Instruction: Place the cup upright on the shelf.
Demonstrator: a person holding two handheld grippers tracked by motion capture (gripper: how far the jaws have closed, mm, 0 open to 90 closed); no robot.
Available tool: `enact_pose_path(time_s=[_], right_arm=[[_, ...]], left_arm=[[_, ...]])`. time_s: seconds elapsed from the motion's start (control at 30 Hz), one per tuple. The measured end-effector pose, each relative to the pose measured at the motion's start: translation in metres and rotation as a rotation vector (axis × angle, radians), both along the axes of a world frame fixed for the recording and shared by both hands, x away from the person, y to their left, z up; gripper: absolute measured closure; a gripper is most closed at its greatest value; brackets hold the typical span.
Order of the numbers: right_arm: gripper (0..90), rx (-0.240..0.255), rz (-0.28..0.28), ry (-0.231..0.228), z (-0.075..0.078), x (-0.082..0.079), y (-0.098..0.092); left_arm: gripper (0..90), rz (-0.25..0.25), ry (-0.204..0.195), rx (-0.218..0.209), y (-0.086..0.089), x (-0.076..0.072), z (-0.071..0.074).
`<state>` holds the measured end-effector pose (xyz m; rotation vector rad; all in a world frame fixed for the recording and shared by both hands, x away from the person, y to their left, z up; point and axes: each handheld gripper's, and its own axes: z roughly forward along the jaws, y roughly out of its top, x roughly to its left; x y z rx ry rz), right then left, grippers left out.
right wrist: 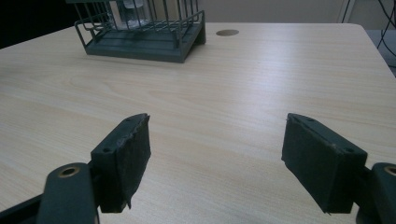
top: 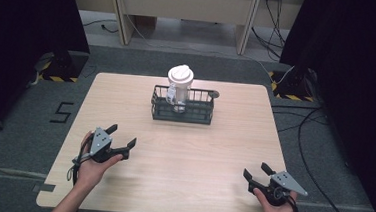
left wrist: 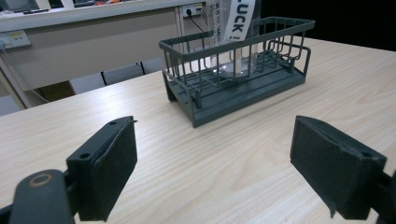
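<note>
Lidded cup upright inside dark wire basket, far centre of table. Left gripper near-left, jaws wide, empty. Right gripper near-right, jaws wide, empty. Cup far ahead of both; left gripper somewhat nearer.

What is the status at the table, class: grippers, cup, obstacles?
Left hand-held gripper open, right hand-held gripper open, both empty. Lidded cup upright inside wire basket, untouched. Table between grippers and basket bare.

High view looks down from above; both gripper views skim low, sharing the basket.
</note>
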<state>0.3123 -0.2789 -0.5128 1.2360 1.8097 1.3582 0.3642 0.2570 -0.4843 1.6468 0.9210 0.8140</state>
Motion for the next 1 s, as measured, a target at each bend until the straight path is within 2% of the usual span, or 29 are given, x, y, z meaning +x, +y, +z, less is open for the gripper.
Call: enact_pose_path(time_s=[0.73,1.0], right_arm=[[24.3,-0.005,-0.003,0.001,0.0,0.0,0.0],[24.3,-0.006,-0.001,0.002,0.0,0.0,0.0]], left_arm=[[14.2,0.112,0.071,-0.015,0.042,-0.011,-0.027],[14.2,0.135,0.092,-0.018,0.046,-0.012,-0.036]])
